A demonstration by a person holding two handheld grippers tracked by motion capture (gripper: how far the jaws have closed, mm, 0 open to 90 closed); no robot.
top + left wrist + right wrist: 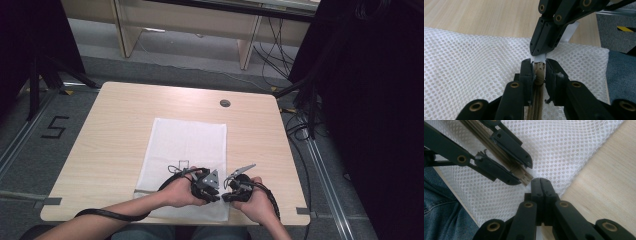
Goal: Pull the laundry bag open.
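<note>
Left gripper (539, 68) pinching the zipper slider (539, 74) at the near-right edge of the mesh bag (185, 145) on the desk (110, 115) (zipper track trailing back toward the left hand), right gripper (541, 181) pressed together on the white end tab (570, 32) just beyond.

A round grey grommet (225, 103) is sitting in the wooden table (115, 125) at its twelve o'clock edge. A painted number five (54, 127) is lying on the floor at nine o'clock. Black cables (272, 50) are trailing beyond the table at one o'clock.
</note>
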